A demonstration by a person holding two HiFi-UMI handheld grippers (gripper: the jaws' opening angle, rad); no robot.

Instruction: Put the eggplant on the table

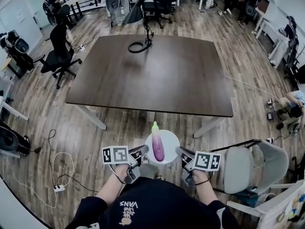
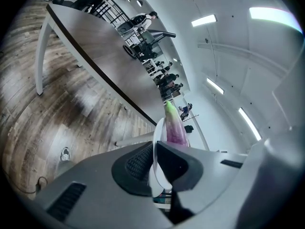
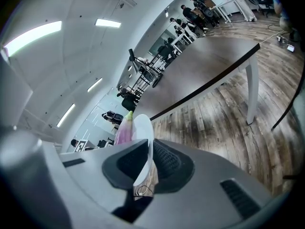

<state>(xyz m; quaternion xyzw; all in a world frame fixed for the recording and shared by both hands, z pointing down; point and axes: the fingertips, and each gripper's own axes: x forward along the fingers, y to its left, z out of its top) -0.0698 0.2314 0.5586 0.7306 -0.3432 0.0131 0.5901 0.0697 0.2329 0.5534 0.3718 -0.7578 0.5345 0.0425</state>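
Wood-plank flooring point(image 1: 43, 123) surrounds the dark table point(image 1: 157, 75), whose top is bare apart from a black cable point(image 1: 138, 46) looped at its far edge. Short of the table's near edge we carry a white plate point(image 1: 172, 138) with the eggplant point(image 1: 157, 148) lying lengthwise on it, its green tip pointing toward the table. The left gripper point(image 1: 143, 153) clamps the plate's rim on one side and the right gripper point(image 1: 181, 154) clamps the opposite side. Each gripper view shows the thin rim pinched between narrow-set ribbed pads point(image 2: 137, 162), with the eggplant beyond. We judge the step in hand to be the carry toward the table, the eggplant not yet being over the tabletop. To do it well, we hold both grips at equal height so that the plate rides level, since the eggplant rests loose and rounded and would likely roll toward whichever side dips. We advance both hands together, without spreading or twisting them, because a thin rim can slip out of the pads. We clear the table's near edge before lowering, and set down well inside that edge, apart from the cable.
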